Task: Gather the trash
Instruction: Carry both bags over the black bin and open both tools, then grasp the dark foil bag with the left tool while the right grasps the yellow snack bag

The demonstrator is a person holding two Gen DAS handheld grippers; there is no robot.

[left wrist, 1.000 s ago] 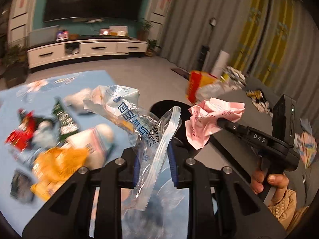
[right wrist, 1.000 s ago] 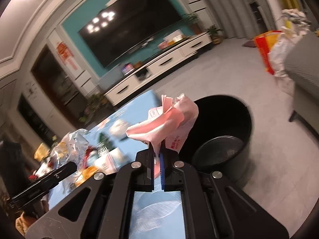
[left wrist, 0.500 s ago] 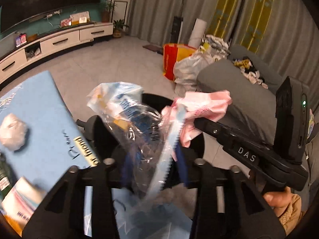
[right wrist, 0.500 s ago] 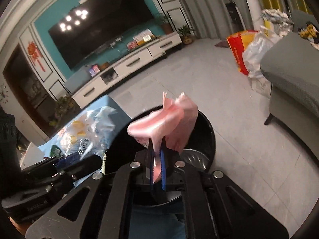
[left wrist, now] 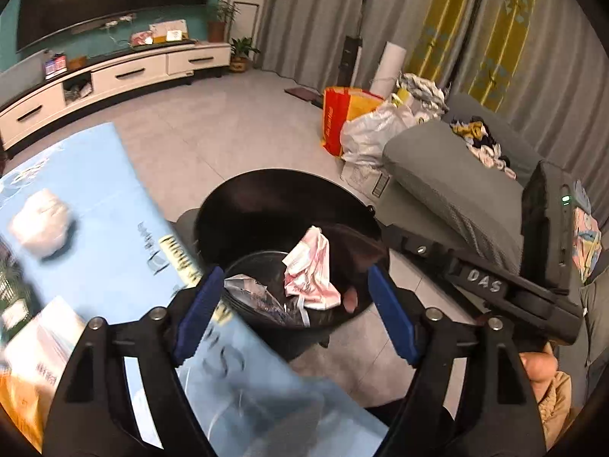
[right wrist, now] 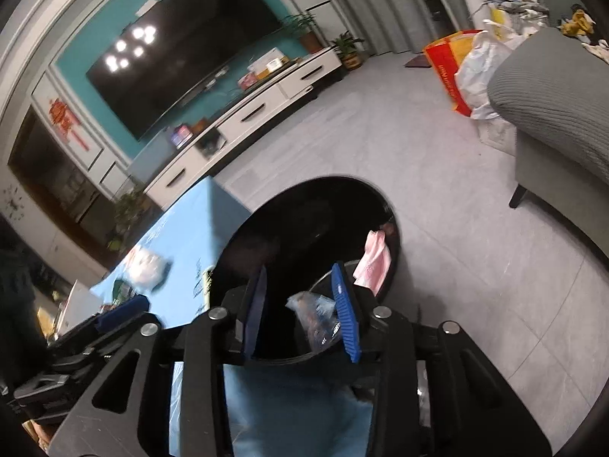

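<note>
A black round bin stands on the floor beside the blue table. Inside it lie a crumpled pink paper and a clear printed plastic bag. My left gripper hovers over the bin's near rim, its jaws opening wide with nothing between the blue pads. My right gripper also hangs over the bin, jaws opening and free of trash. Below it the plastic bag and the pink paper are down inside the bin.
A white crumpled tissue and blurred packets lie on the blue table at left. A grey sofa, a red and yellow bag and white sacks stand behind the bin. A white TV cabinet lines the far wall.
Both grippers swung from the table to above the bin and opened. The plastic bag left my left gripper and the pink paper left my right one; both now lie in the bin.
</note>
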